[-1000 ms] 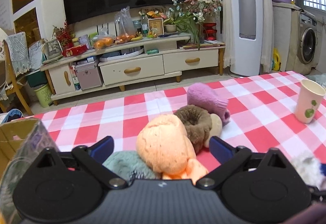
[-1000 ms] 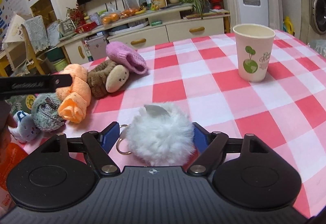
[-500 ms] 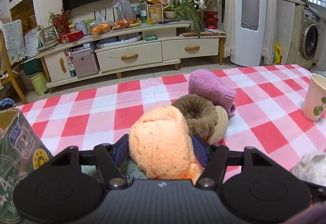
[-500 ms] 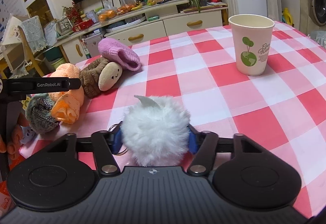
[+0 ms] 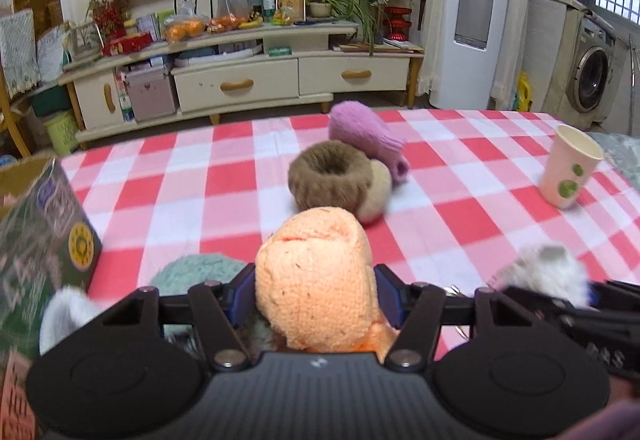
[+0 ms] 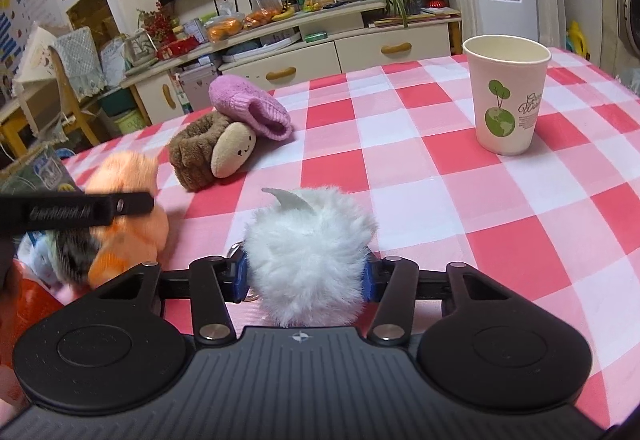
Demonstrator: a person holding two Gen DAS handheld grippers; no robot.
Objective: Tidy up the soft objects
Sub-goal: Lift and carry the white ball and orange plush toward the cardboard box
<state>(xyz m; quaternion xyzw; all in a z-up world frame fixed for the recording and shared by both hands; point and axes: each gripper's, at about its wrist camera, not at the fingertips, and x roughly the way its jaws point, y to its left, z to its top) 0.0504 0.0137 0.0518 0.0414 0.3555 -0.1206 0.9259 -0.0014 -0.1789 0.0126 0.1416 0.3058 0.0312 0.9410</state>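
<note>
My left gripper (image 5: 315,298) is shut on an orange knitted soft toy (image 5: 316,280) and holds it above the checked tablecloth. My right gripper (image 6: 305,276) is shut on a white fluffy pom-pom (image 6: 306,252) with a key ring. The pom-pom also shows in the left wrist view (image 5: 540,272); the orange toy shows in the right wrist view (image 6: 128,196). A brown plush ring with a beige face (image 5: 336,180) and a purple knitted piece (image 5: 362,128) lie together further back. A teal fluffy piece (image 5: 200,272) lies below the left gripper.
A paper cup (image 6: 505,92) stands on the table's right side. A green printed box (image 5: 40,240) stands at the left edge. The red and white checked table (image 6: 440,168) runs back toward a TV cabinet (image 5: 240,80).
Both grippers closed, the left on the orange toy and the right on the white pom-pom. The left gripper has lifted the orange toy up and back from the brown plush.
</note>
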